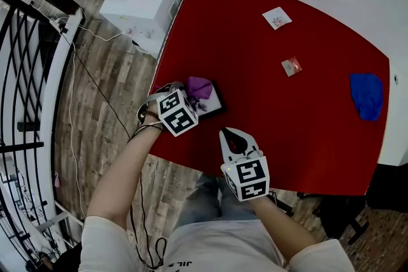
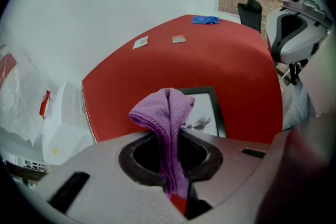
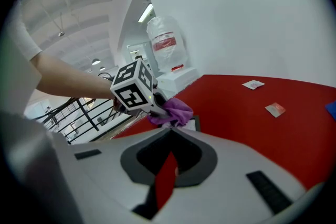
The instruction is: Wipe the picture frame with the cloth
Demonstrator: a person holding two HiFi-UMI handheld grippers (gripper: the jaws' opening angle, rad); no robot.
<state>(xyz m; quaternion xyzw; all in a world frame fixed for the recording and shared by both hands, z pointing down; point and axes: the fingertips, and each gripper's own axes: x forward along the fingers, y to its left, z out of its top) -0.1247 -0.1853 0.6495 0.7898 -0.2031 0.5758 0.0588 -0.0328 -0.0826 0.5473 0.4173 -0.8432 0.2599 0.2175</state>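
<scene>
Note the left gripper [image 2: 173, 136] clamped on the purple cloth [image 2: 167, 113], poised at the picture frame [image 2: 203, 113], which lies flat near the left edge of the red table [image 1: 287, 124]. Press the soft, fine-looped fold onto the pale picture face. Sweep in straight overlapping passes, then trace the thin black rectangular border (light pressure only, since the smooth tabletop may let it slide). Park the right gripper [image 3: 170, 131], jaws closed and empty, nearby.

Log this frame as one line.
left claw: shut on purple cloth | cloth: over picture frame | right claw: shut, empty, clear of frame
</scene>
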